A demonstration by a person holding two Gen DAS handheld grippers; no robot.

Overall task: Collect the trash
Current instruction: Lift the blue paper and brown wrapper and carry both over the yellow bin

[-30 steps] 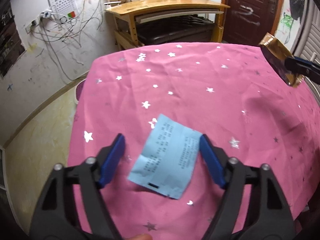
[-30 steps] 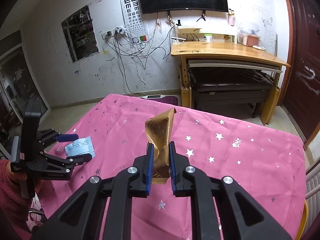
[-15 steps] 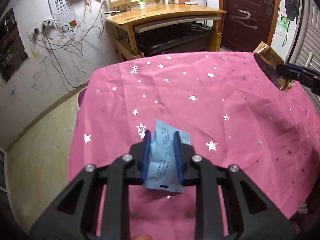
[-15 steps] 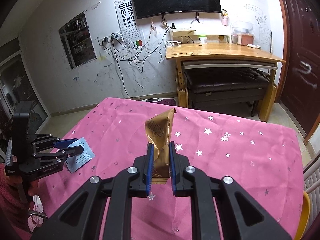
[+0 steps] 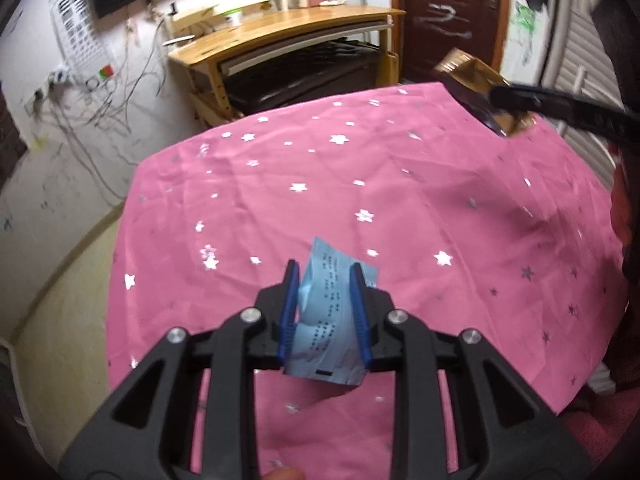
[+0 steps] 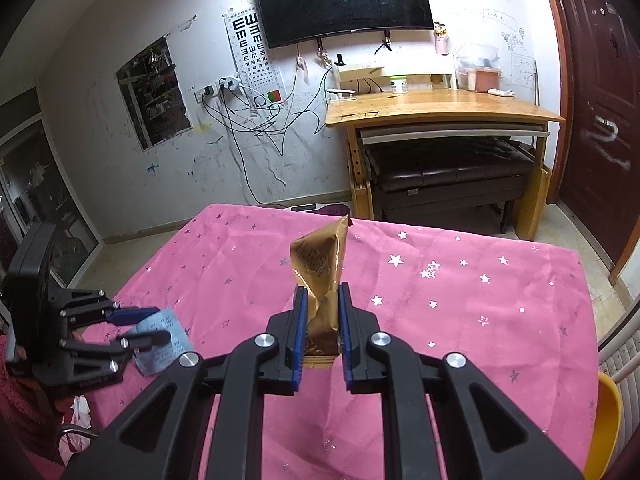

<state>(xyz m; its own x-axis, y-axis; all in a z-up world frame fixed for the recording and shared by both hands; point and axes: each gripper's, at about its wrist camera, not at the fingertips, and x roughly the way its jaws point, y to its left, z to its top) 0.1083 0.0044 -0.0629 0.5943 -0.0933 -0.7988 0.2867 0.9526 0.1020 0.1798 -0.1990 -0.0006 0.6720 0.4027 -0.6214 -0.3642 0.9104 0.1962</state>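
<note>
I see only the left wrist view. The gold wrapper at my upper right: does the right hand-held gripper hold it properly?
Observer: Yes. The right hand-held gripper pinches the gold wrapper between both blue pads, upright.
Operator: Is other trash nearby?
Observer: Something white and crumpled lies low, beyond the pink cloth's left edge.
Operator: Anything on the right side?
Observer: A yellow chair stands by the cloth's right edge.
</note>
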